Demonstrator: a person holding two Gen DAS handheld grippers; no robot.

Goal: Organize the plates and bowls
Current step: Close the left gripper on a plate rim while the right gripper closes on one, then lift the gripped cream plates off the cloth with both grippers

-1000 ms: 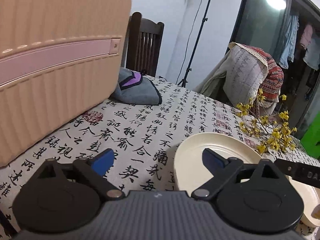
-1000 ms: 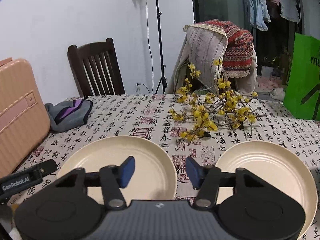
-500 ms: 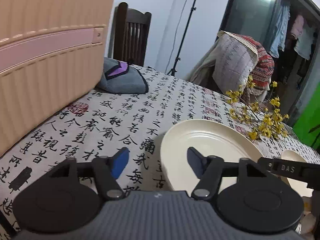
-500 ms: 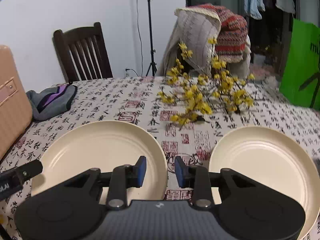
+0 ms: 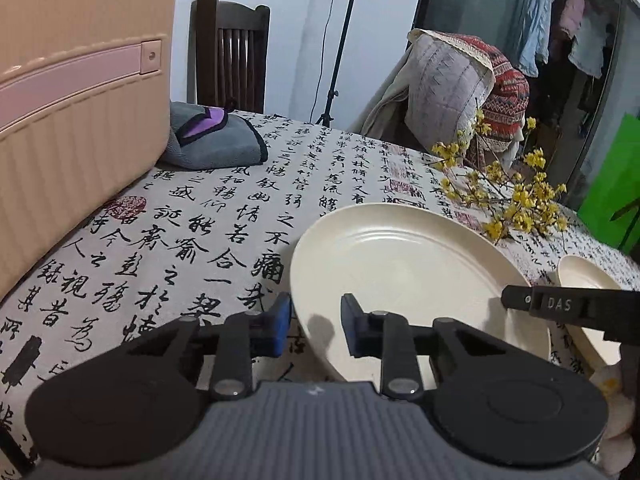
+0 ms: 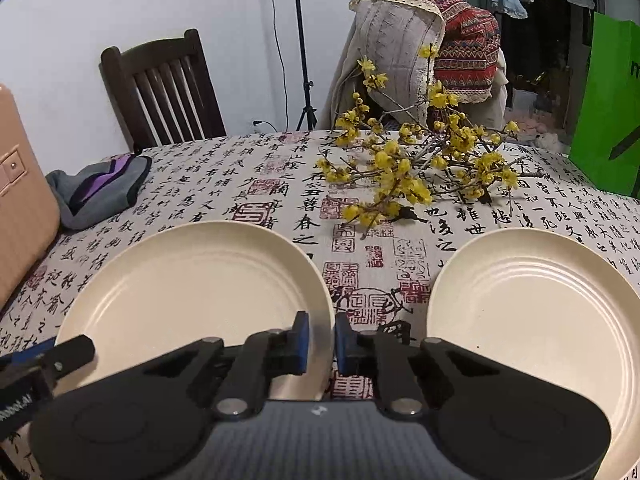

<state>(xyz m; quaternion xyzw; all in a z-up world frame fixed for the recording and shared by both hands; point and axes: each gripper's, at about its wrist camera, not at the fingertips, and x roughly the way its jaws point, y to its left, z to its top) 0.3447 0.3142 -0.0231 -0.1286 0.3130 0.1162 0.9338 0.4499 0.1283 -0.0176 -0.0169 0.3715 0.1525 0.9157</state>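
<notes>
Two cream plates lie on the calligraphy tablecloth. My left gripper (image 5: 314, 324) straddles the near left rim of the left plate (image 5: 400, 272). One blue pad is outside the rim and one is over the inside. The jaws are closing, with a gap still showing at the inner pad. My right gripper (image 6: 320, 338) is at the same plate's (image 6: 192, 288) right rim. Its jaws are closing tight, with the rim pinched between the pads. The right plate (image 6: 532, 312) lies untouched beside it. Each gripper's side shows at the edge of the other's view.
A peach suitcase (image 5: 80, 100) stands at the table's left. A grey and purple cloth (image 5: 216, 144) lies beside it. A yellow flower branch (image 6: 412, 168) lies behind the plates. Behind the table are a wooden chair (image 6: 160, 88), a draped chair (image 6: 420, 40) and a green bag (image 6: 608, 112).
Both grippers' jaws have narrowed from wide apart to close around the left plate's rims. The right gripper has sunk a little toward the plate.
</notes>
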